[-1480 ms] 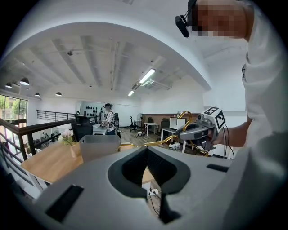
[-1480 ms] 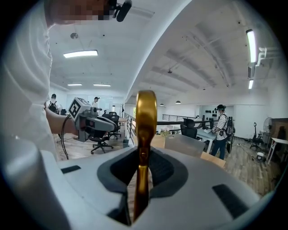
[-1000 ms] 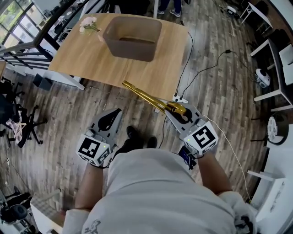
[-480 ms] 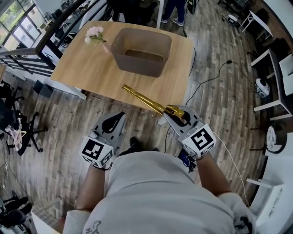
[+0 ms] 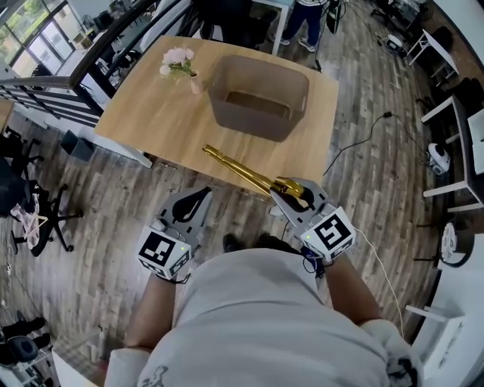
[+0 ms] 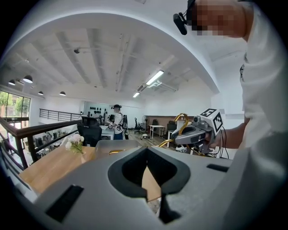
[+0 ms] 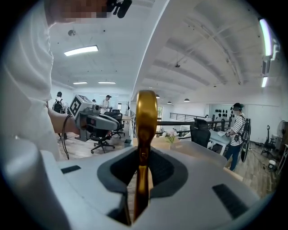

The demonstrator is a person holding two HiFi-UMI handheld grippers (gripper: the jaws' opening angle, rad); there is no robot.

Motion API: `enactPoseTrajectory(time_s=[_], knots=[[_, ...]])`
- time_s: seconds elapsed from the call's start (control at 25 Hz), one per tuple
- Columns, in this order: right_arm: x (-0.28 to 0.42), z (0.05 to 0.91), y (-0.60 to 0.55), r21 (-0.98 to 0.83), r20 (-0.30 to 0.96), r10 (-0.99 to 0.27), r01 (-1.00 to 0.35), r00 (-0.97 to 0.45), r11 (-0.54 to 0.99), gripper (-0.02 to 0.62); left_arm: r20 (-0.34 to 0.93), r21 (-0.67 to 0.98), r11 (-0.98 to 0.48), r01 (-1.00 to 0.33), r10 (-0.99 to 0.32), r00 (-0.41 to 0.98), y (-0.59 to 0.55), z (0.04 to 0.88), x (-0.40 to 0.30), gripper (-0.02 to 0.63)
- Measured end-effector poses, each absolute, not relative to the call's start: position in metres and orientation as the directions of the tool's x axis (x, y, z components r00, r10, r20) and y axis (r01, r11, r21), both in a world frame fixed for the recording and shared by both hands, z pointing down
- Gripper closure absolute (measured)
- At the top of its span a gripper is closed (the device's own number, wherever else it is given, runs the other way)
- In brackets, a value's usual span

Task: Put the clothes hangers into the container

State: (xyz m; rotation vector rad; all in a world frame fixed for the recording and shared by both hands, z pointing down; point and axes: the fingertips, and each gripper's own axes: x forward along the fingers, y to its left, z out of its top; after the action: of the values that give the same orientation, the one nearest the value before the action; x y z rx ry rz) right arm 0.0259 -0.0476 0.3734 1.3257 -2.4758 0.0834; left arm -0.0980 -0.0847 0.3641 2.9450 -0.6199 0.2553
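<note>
A brown container point(image 5: 261, 113) stands on the wooden table point(image 5: 159, 106), towards its far right. My right gripper point(image 5: 291, 195) is shut on a gold clothes hanger point(image 5: 238, 170) near its hook. The hanger's long arm points up-left, and its tip reaches over the table's near edge. In the right gripper view the hanger point(image 7: 146, 117) stands upright, pinched between the jaws of the right gripper point(image 7: 140, 197). My left gripper point(image 5: 195, 198) hangs over the floor just short of the table, shut with nothing in it. The left gripper point(image 6: 150, 197) looks towards the table, with the hanger's hook point(image 6: 180, 122) off to its right.
A small vase of pink flowers point(image 5: 180, 62) stands left of the container. A black cable point(image 5: 363, 136) runs across the wood floor right of the table. Office chairs point(image 5: 30, 204) and a railing lie to the left, desks to the right. A person point(image 5: 306, 15) stands beyond the table.
The table and container have come nearer and slid right in the head view. The hanger's tip now overlaps the table's near edge. Both grippers keep their hold and pose.
</note>
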Motion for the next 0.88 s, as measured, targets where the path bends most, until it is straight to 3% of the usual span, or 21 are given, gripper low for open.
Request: enactPoseTrajectory(time_s=[0.88], knots=[[0.076, 0.390, -0.187, 0.240, 0.415, -0.723, -0.700, -0.553, 0.673, 0.525, 0.200, 0.094, -0.849, -0.519, -0.495, 0.846, -0.195, 0.374, -0.060, 0.600]])
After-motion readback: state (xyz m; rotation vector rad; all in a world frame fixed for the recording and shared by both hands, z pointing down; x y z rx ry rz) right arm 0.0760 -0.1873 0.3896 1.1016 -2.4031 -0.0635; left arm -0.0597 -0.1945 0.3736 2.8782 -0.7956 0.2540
